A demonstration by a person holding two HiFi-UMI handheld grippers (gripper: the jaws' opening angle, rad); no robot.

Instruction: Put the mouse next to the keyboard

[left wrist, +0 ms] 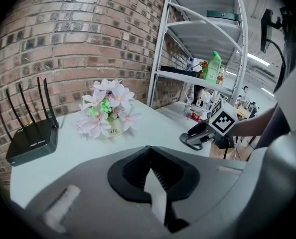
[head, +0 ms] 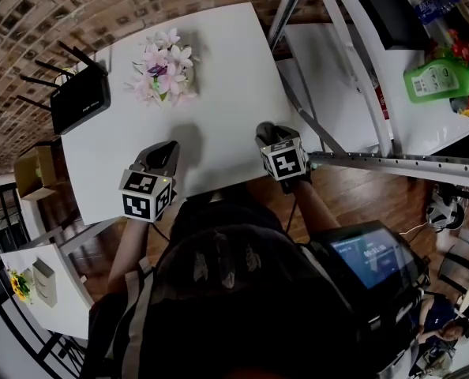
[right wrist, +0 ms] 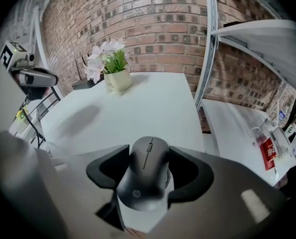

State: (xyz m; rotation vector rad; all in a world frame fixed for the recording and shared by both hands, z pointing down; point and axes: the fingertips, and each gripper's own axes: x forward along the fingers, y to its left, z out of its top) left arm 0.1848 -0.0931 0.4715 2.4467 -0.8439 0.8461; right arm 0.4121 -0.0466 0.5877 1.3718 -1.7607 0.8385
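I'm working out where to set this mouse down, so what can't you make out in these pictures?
Keyboard: in no view; the person's head blocks the head view's lower half.
Mouse: in the head view, it blends into the right gripper's dark tongs.
Flower pot print: too small and blurred in the left gripper view.

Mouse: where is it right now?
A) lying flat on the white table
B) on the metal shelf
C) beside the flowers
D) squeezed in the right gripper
D: the right gripper view shows the dark mouse clamped between the jaws of the right gripper.
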